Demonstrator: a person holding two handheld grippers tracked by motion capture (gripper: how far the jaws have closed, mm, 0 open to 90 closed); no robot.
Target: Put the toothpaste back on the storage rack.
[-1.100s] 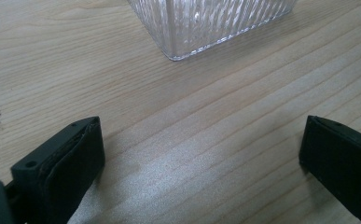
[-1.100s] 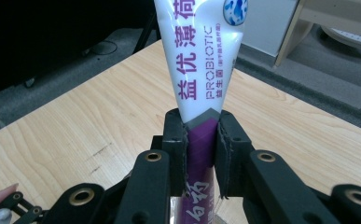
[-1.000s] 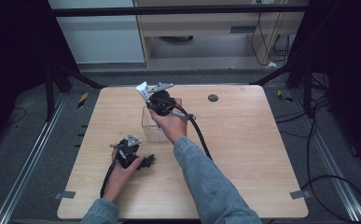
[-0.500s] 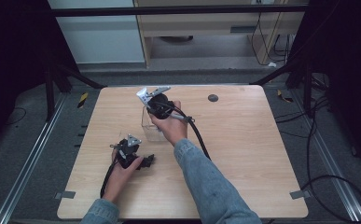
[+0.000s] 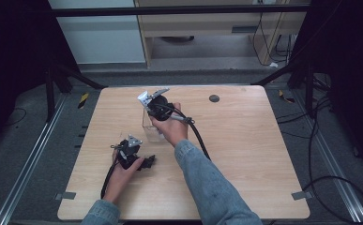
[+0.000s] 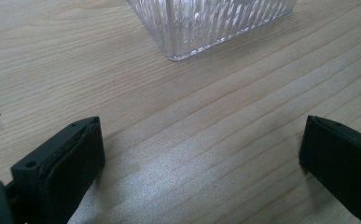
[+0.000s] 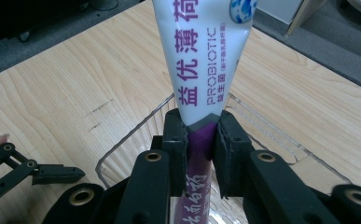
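Observation:
My right gripper (image 5: 152,102) is shut on a white and purple toothpaste tube (image 5: 144,97) marked PROBIOTIC (image 7: 201,60), with its pads (image 7: 176,135) pinching the tube where white meets purple. The tube hangs tilted over a clear ribbed plastic container (image 5: 152,130) whose rim (image 7: 122,144) lies just under the jaws. My left gripper (image 5: 146,162) rests low on the wooden table (image 5: 245,150), near the container's front corner (image 6: 206,23). Its jaws stand wide open with bare table between the pads (image 6: 82,154).
A small dark round spot (image 5: 214,98) sits on the table's far side. The right gripper's black cable (image 5: 200,138) trails across the table beside the sleeve. The left gripper (image 7: 29,172) lies at the lower left of the right gripper view.
My right gripper with the tube has sunk slightly toward the clear container. The left gripper has stayed where it was.

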